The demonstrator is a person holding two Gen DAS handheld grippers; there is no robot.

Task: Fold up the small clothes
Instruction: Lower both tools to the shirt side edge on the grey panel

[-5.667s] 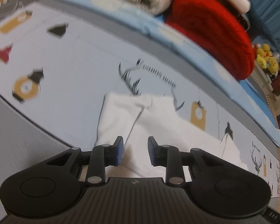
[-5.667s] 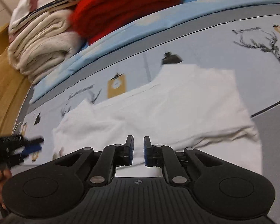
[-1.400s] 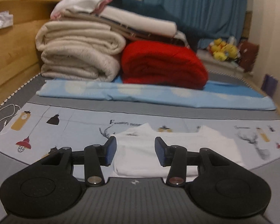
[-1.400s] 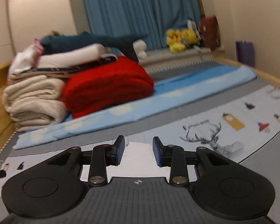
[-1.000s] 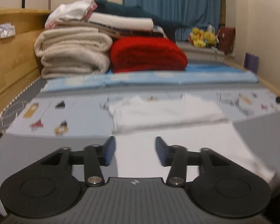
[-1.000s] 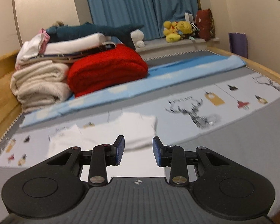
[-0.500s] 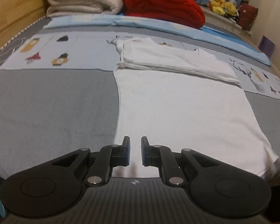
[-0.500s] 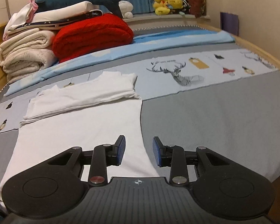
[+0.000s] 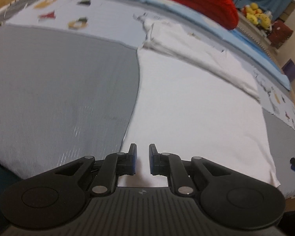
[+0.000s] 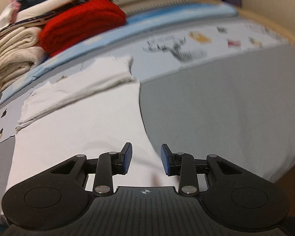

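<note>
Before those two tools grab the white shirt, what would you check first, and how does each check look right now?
1. Shirt lies flat on the bed: ok.
2. Far part already folded over: ok.
3. Left tool over the near left corner: ok.
4. Left tool open enough to take the hem: not ok, jaws have just been closing, gap narrow, no cloth between them.
5. Right tool open at the right edge: ok.
6. Pads touching cloth: cannot tell.
</note>
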